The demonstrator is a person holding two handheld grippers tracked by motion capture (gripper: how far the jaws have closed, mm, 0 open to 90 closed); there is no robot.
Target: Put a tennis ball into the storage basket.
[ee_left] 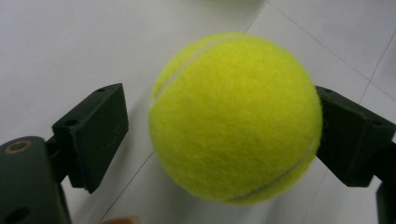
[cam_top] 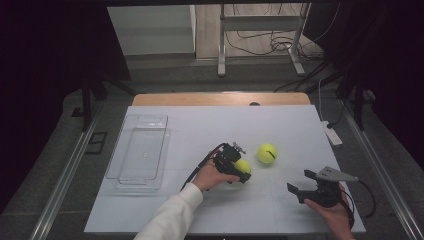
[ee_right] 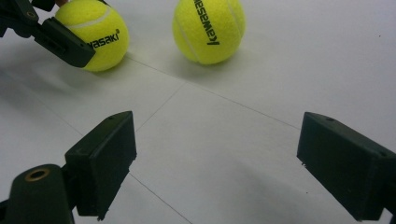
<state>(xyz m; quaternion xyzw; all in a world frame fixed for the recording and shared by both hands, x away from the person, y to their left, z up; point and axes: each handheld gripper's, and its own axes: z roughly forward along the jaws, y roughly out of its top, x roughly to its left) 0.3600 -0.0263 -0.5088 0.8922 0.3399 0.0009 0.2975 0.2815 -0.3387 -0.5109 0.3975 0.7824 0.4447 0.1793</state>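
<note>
Two yellow tennis balls lie on the white table (cam_top: 210,125). The nearer ball (cam_top: 242,165) (ee_left: 236,116) (ee_right: 93,35) rests on the table between the jaws of my left gripper (cam_top: 243,169) (ee_left: 219,126). The right jaw touches it, while the left jaw stands a small gap off, so the gripper is open around it. The second ball (cam_top: 267,153) (ee_right: 208,29) lies free just to the right and farther back. My right gripper (cam_top: 301,182) (ee_right: 217,158) hovers open and empty near the front right, its jaws pointing toward both balls.
A clear plastic tray (cam_top: 140,150) with nothing in it sits at the table's left side. A white power strip (cam_top: 332,133) lies at the right edge. Beyond the table's wooden far edge (cam_top: 220,98) are floor cables and a metal stand.
</note>
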